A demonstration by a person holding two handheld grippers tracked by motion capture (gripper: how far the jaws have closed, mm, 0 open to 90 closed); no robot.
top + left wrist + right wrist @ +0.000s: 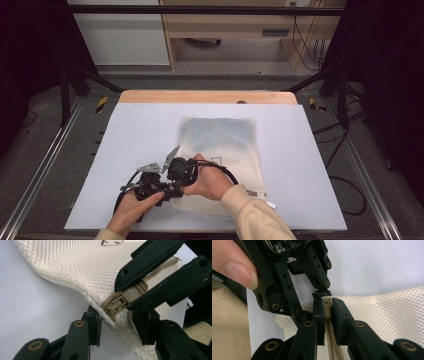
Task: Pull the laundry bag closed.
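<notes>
A white mesh bag [220,140] lies flat on the pale mat [135,130], and both hands work at its near left corner. My right gripper [176,179] is shut on the end of the beige zipper [330,340]. In the left gripper view it [127,296] reaches in from the upper right and clamps just behind the zipper slider [115,306]. My left gripper [120,323] has one jaw on each side of that corner of the bag [80,265], with the slider in the gap and no clear pressure from the pads. A thumb rests on its body.
The mat covers most of a wooden table [205,96]. Metal frame rails run along both sides, and cables lie on the floor at the right [345,190]. A cabinet stands beyond the far edge.
</notes>
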